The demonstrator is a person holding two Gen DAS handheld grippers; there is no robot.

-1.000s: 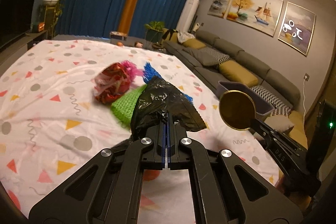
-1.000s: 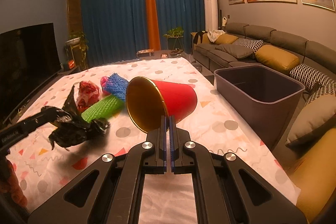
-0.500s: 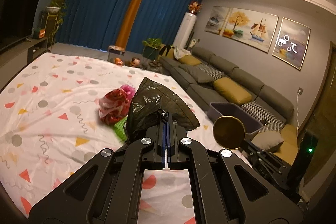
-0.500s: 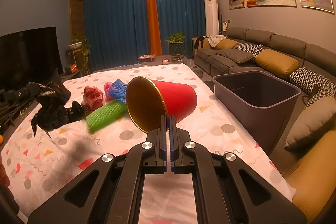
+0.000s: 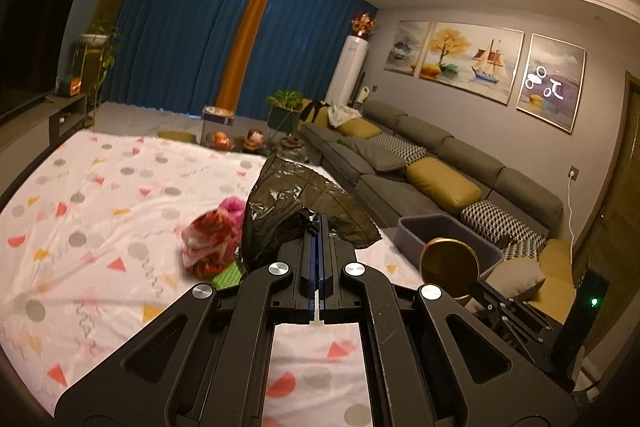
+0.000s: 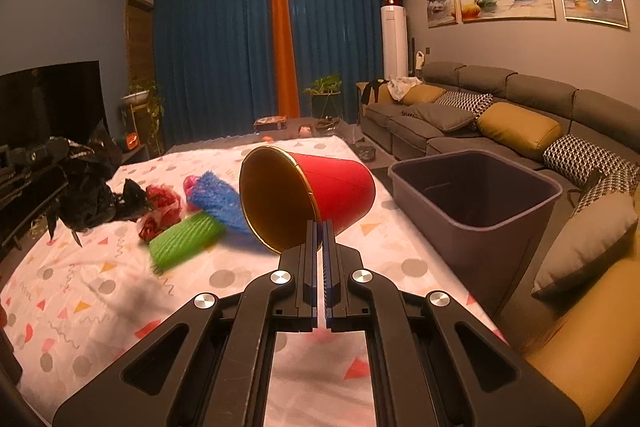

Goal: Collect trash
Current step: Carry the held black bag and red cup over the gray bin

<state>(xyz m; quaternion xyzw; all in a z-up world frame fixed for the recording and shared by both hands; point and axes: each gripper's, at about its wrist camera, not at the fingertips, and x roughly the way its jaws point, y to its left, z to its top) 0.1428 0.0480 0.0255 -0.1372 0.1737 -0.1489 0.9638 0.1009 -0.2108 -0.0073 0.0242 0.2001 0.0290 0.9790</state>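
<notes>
Though crinkled, glossy black bag (image 5: 296, 211)

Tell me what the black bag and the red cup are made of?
The bag looks like thin plastic film: shiny, crinkled and slightly see-through. The cup seems to be coated paper or thin plastic, I can't tell which: smooth red outside, gold inside and rim.

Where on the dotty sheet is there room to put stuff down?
Bare sheet lies nearer the camera than the green roll, and between the red cup and grey bin. Crowded: green roll, blue mesh, red wrapper together.
</notes>
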